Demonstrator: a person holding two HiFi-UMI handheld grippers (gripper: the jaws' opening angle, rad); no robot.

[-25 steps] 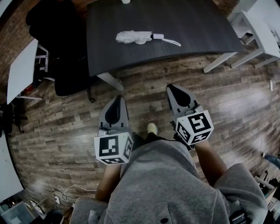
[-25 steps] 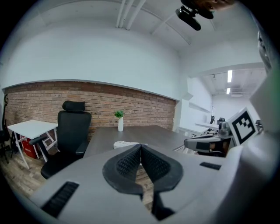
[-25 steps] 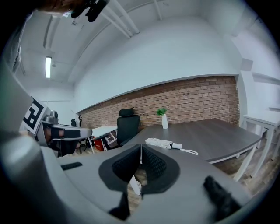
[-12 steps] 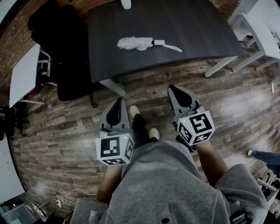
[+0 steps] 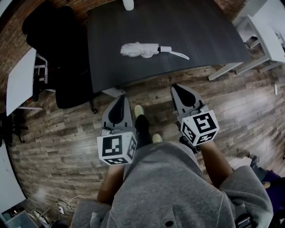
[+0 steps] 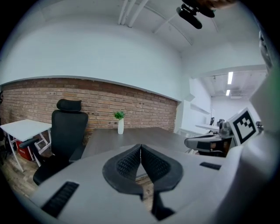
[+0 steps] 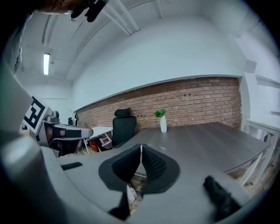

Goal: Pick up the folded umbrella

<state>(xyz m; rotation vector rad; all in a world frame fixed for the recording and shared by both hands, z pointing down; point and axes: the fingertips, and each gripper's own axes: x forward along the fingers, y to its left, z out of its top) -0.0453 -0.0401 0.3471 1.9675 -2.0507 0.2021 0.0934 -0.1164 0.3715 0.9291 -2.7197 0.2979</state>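
Umbrella (image 5: pixel 140 49): one, white and folded, lies flat on the dark table (image 5: pixel 200 31) in the head view, handle and strap toward the right.

Head view:
- Two grippers are held over the wood floor (image 5: pixel 67 133), short of the table edge and well apart from the umbrella.
- The left gripper (image 5: pixel 121 96) and right gripper (image 5: pixel 174 87) both point toward the table.
- One black chair (image 5: pixel 58 49) stands at the table's left end.
- One white vase (image 5: pixel 128 3) sits at the far edge.

Left gripper view:
- The jaws are pressed together with nothing between them.
- One vase holds one green plant (image 6: pixel 118 115).
- One chair stands to the left.

Right gripper view:
- The jaws are fully together and empty.
- One vase with its plant stands on the table.
- One chair stands beside it.
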